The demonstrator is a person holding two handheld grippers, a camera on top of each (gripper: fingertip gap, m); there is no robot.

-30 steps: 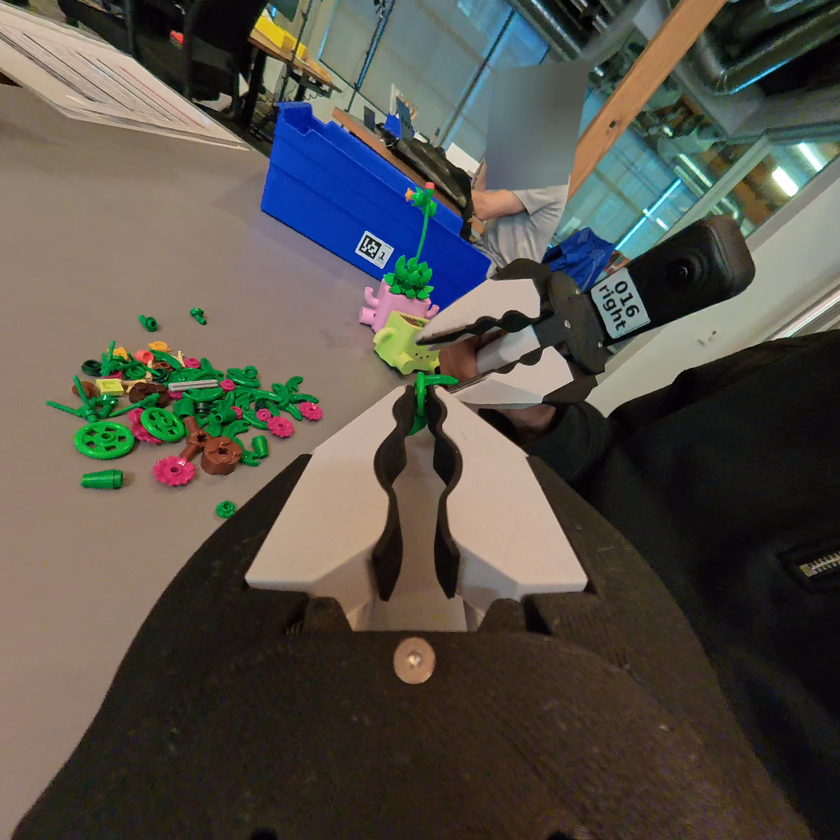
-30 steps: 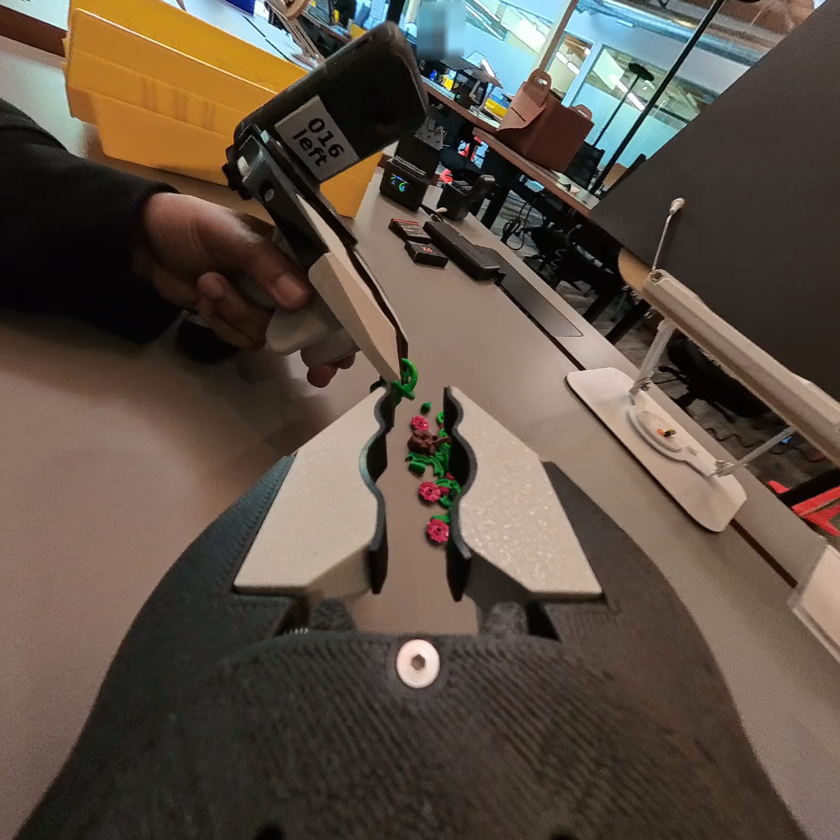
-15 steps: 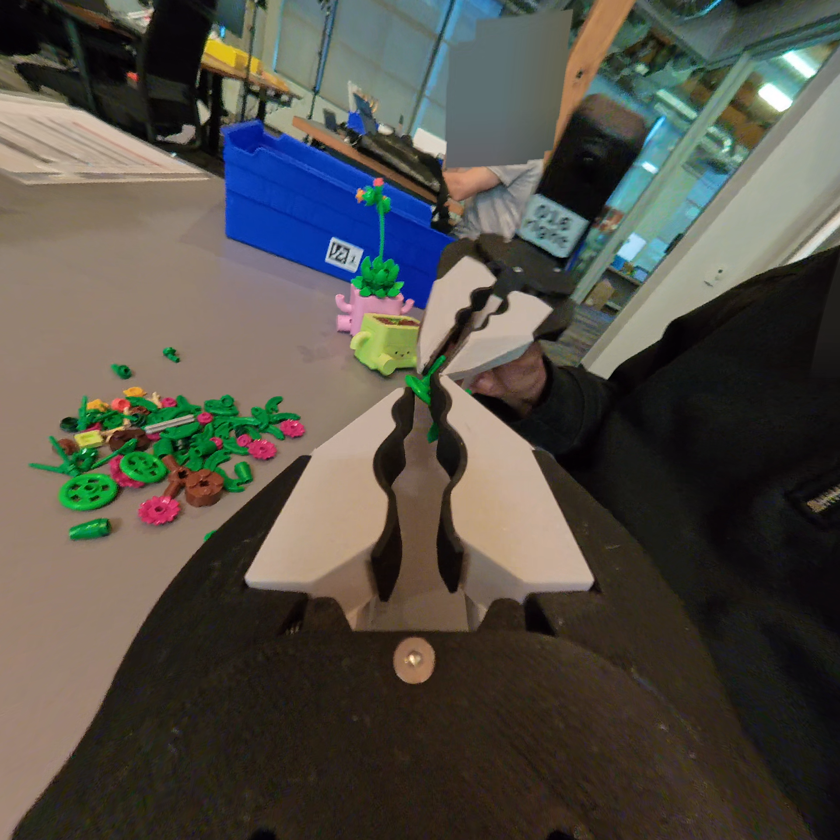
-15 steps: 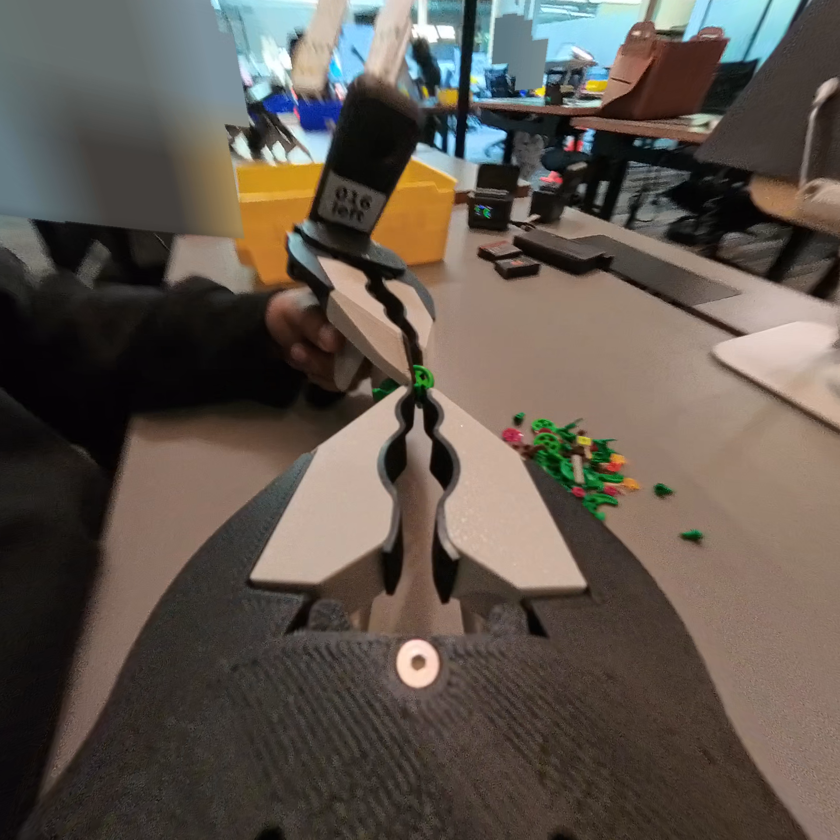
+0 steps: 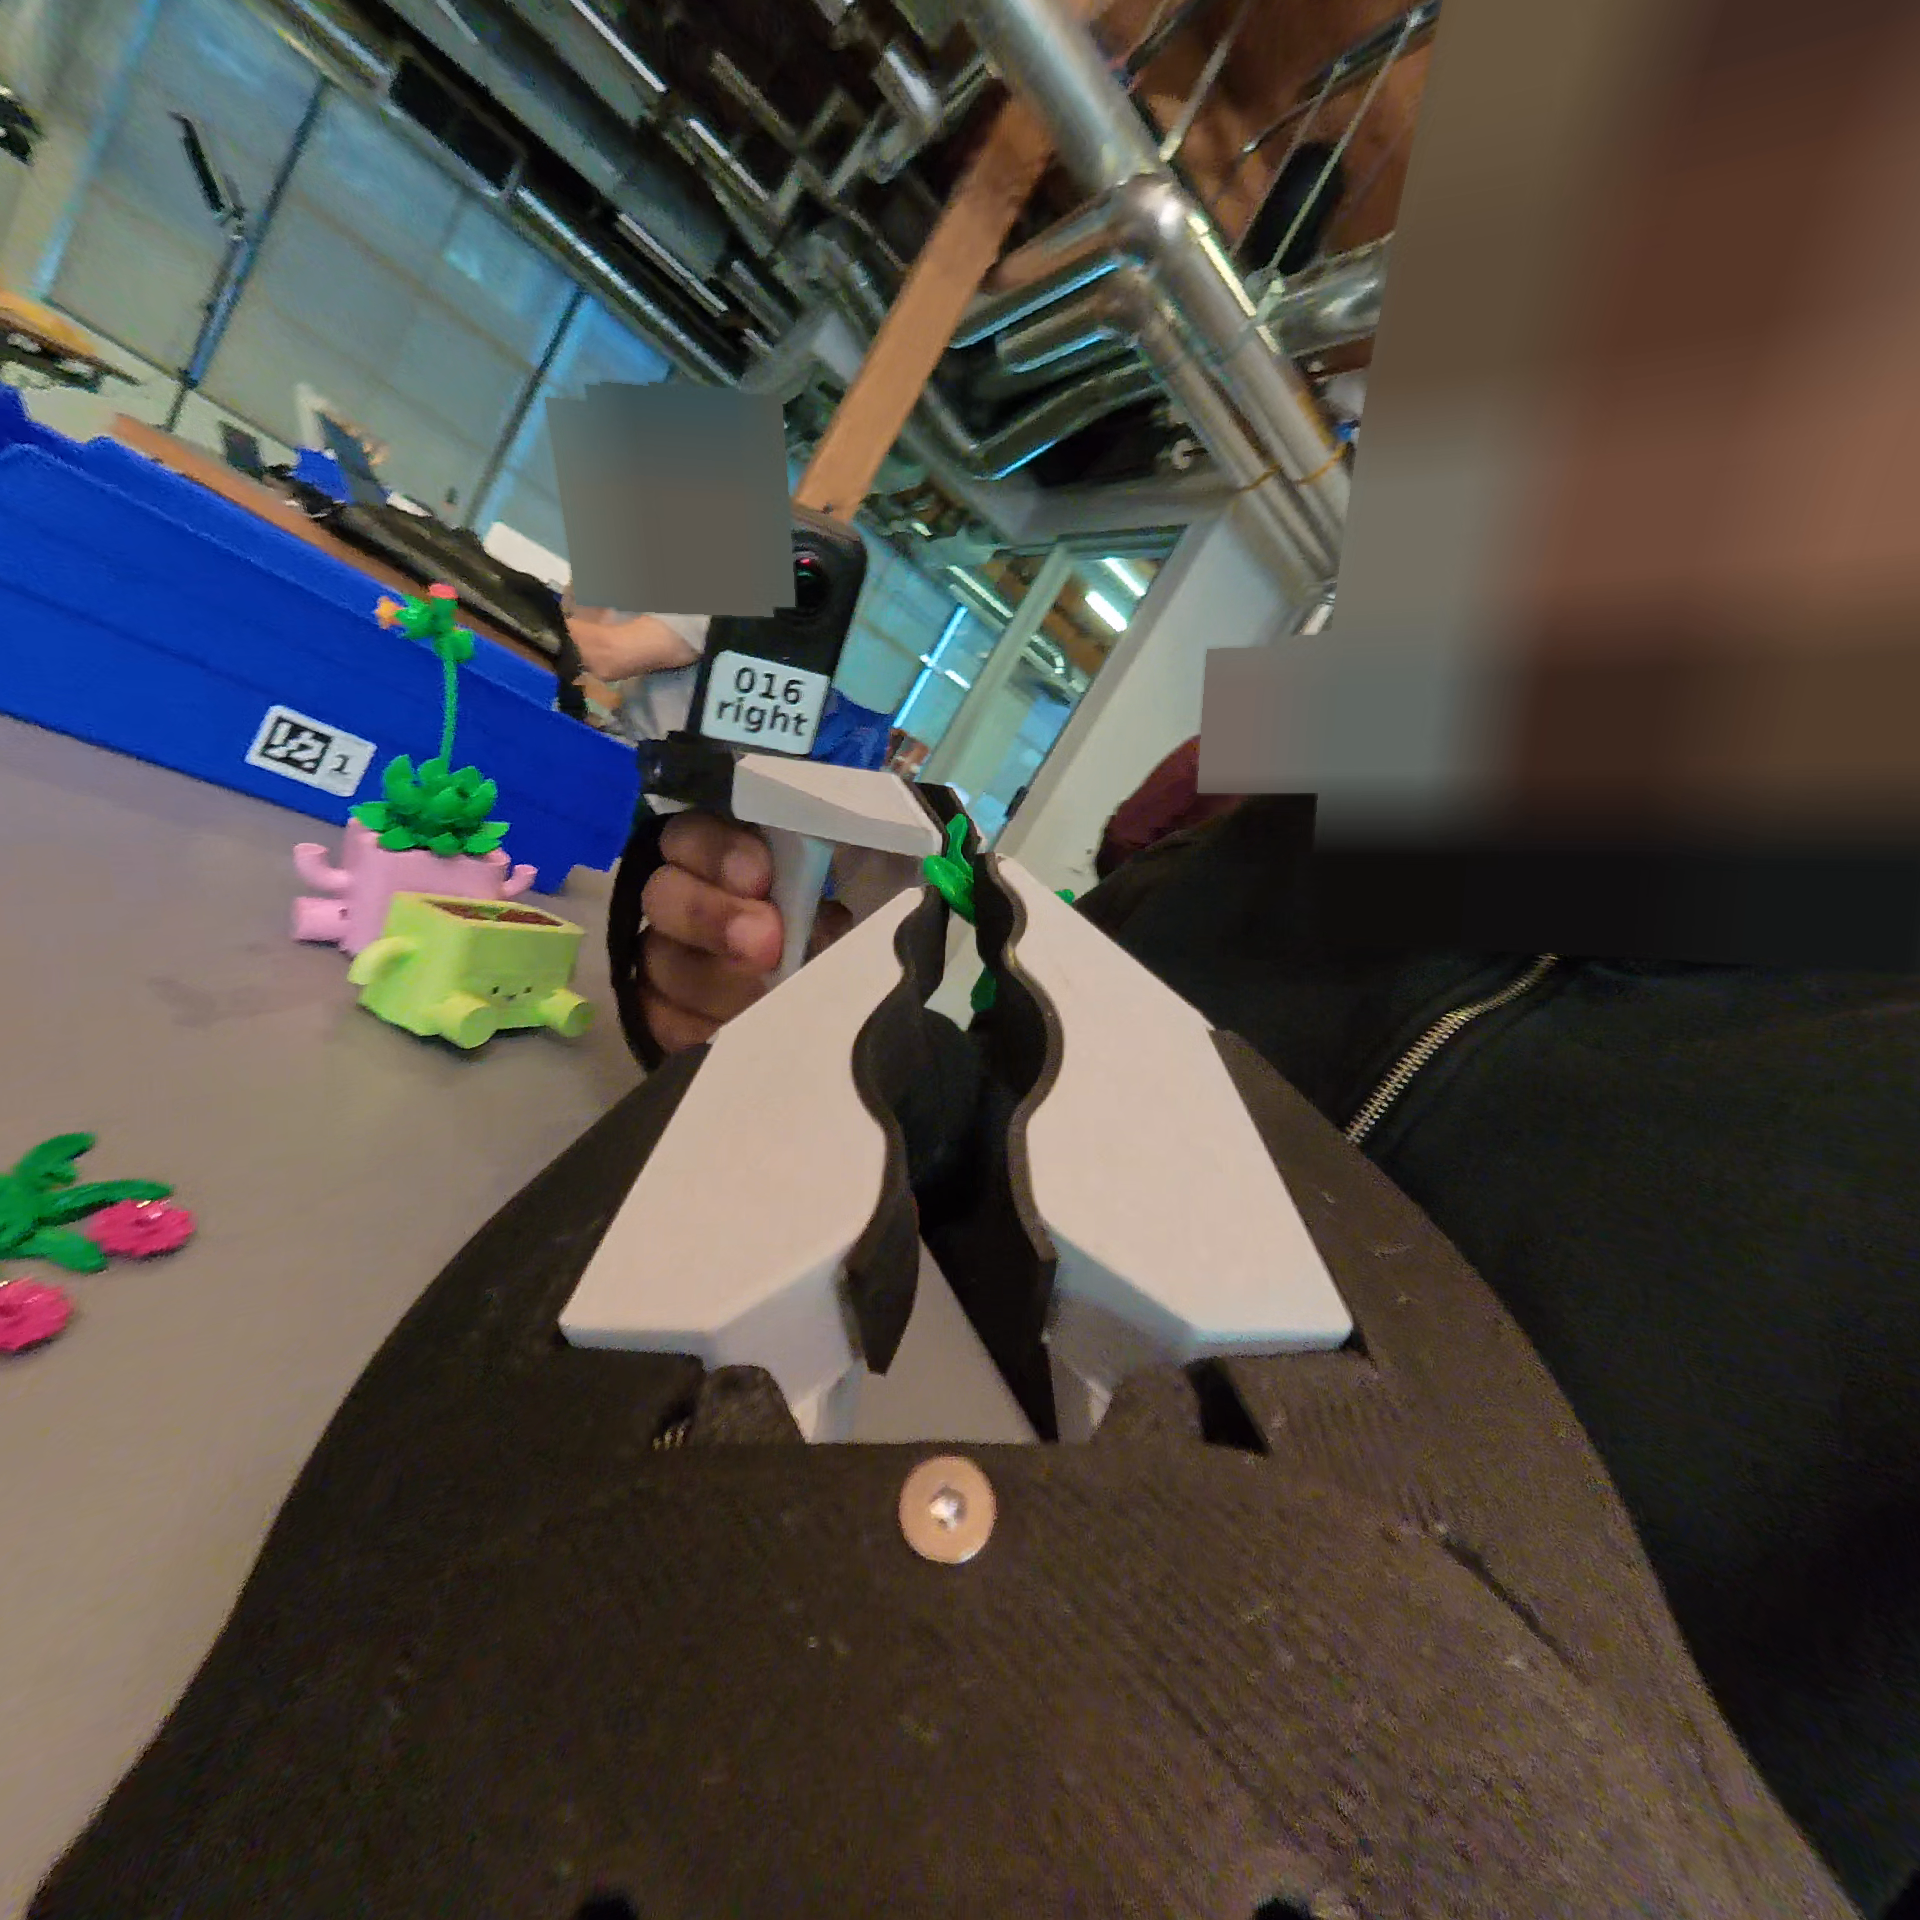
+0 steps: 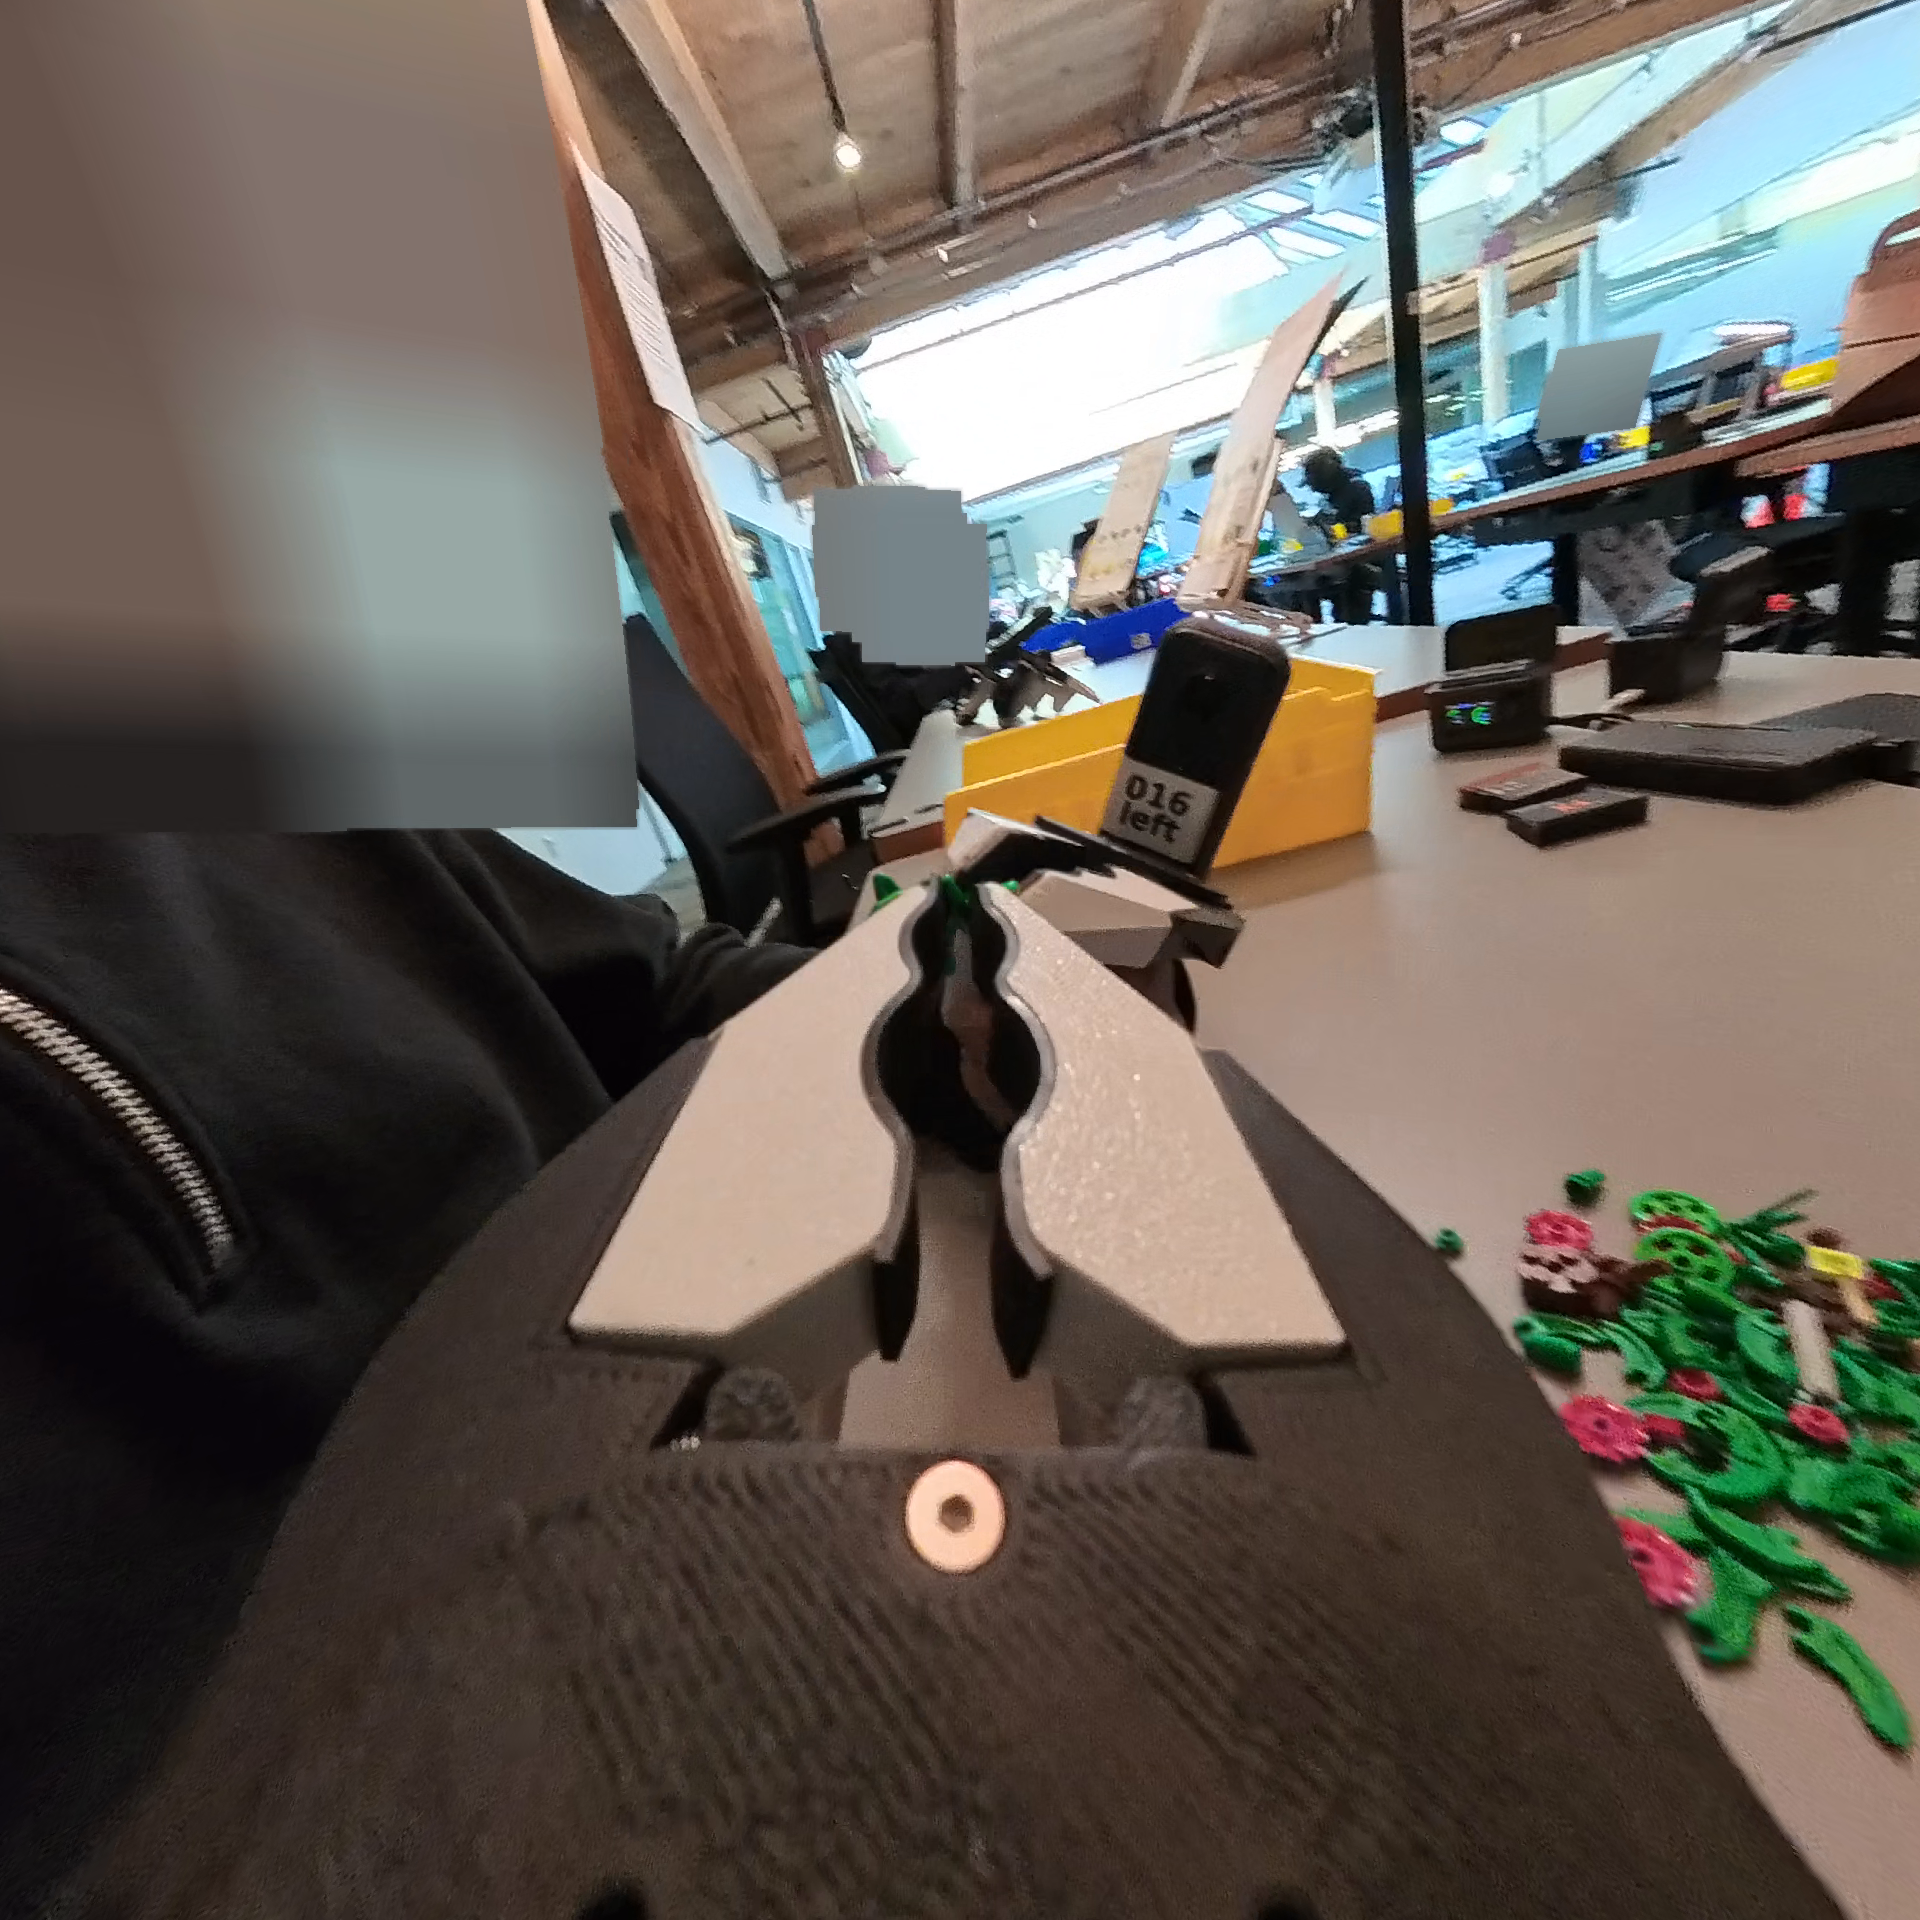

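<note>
My left gripper (image 5: 961,896) is shut on a small green plant piece (image 5: 951,878), held in the air in front of a person's dark jacket. My right gripper (image 6: 954,902) meets it tip to tip. Its jaws stand nearly closed on the same green piece (image 6: 951,906). In the left wrist view the right gripper (image 5: 935,826) comes in from the left, with a hand on its handle. In the right wrist view the left gripper's fingers (image 6: 1101,904) lie just behind the tips. How the green piece sits between the two pairs of tips is hidden.
A pink pot with a tall green plant (image 5: 416,862) and a lime green pot (image 5: 468,966) stand before a blue bin (image 5: 208,623). A heap of loose green, pink and brown pieces (image 6: 1766,1382) lies on the grey table (image 6: 1455,1039). A yellow bin (image 6: 1299,769) and black devices (image 6: 1714,758) are farther back. Left and right tips are no more than a few centimetres apart.
The right gripper was open beside the left's tips, then shut on the green piece. Both grippers have lifted and turned up towards the person, still tip to tip.
</note>
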